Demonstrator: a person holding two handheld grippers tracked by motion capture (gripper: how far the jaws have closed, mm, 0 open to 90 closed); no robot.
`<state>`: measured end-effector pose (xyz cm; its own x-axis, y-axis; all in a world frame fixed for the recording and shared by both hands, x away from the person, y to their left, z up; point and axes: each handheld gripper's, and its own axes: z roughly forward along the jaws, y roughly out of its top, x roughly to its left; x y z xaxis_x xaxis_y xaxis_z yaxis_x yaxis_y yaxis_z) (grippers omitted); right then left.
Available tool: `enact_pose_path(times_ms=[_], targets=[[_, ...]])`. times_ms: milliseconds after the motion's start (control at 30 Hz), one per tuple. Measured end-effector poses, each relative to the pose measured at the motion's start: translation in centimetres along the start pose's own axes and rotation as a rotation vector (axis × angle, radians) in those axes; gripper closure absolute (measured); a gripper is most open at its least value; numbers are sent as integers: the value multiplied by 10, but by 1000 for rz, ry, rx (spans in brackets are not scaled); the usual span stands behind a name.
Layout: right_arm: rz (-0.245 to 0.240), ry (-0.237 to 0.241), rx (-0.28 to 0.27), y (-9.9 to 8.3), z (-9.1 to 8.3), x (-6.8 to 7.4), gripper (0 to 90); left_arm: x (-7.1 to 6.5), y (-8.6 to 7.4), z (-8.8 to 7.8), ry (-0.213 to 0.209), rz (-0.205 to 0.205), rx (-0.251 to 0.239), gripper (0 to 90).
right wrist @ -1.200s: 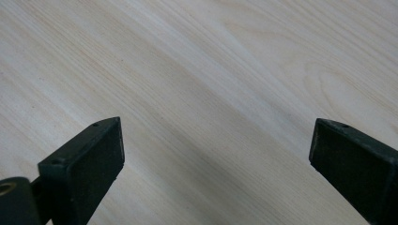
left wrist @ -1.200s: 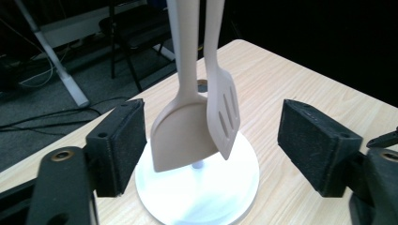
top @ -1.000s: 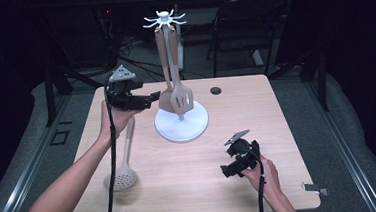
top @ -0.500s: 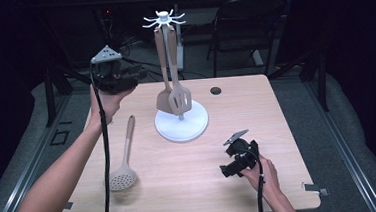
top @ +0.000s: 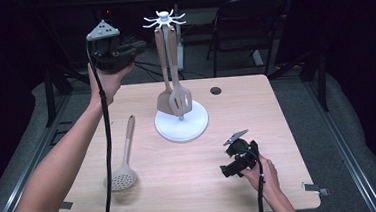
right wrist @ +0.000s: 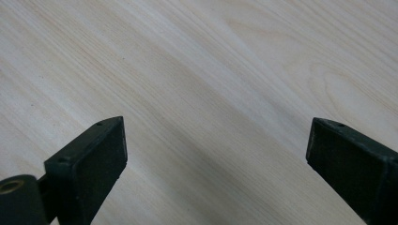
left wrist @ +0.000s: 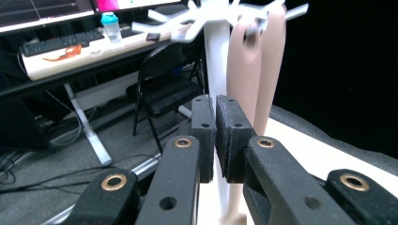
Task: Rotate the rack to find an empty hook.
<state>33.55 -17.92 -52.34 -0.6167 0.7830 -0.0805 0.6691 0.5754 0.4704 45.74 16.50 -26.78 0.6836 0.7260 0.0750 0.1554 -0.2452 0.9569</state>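
A white hook stand [top: 182, 126] rises from the middle of the wooden table [top: 191, 186], with a tan spatula [top: 165, 103] and a slotted turner [top: 182, 99] hanging from it. A tan skimmer spoon [top: 123, 160] lies flat at the left. My left gripper [top: 139, 45] is held high, left of the stand's hook crown [top: 164, 20]. Its jaws have just been closing and are now shut with nothing between them. In the left gripper view the left gripper [left wrist: 216, 101] faces the stand's post [left wrist: 216, 56] and the hanging handles [left wrist: 246, 61]. My right gripper [top: 226, 171] rests low at the table's front right, and in its own view the right gripper [right wrist: 216, 126] is open over bare wood.
A small dark round hole [top: 215, 90] sits in the tabletop behind the stand. A black folding chair [top: 240, 27] stands beyond the table's far edge. In the left gripper view a desk [left wrist: 70, 51] with a keyboard and a bottle shows farther back.
My left hand has risen from beside the hanging utensils to the height of the stand's top, and its jaws have shut. The skimmer is now uncovered. The right hand has not moved.
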Motion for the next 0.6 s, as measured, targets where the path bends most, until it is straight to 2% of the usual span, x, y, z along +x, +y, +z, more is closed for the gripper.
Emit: enact_pose_path(times_ms=[67,100,233,267,333,600], targets=[[-5,-1,13,0,0,0,53,1,7,1,5,1,-6,862],[5,0,-4,0,1,1,53,1,9,2,10,3,-11,863],[-6,0,7,0,0,0,53,1,18,4,15,9,-16,862],[8,3,-7,-1,1,1,53,0,19,5,13,9,-17,862],[3,2,2,0,0,0,53,0,22,7,34,24,-17,862],[-1,3,5,0,0,0,54,4,28,13,56,17,-15,866]])
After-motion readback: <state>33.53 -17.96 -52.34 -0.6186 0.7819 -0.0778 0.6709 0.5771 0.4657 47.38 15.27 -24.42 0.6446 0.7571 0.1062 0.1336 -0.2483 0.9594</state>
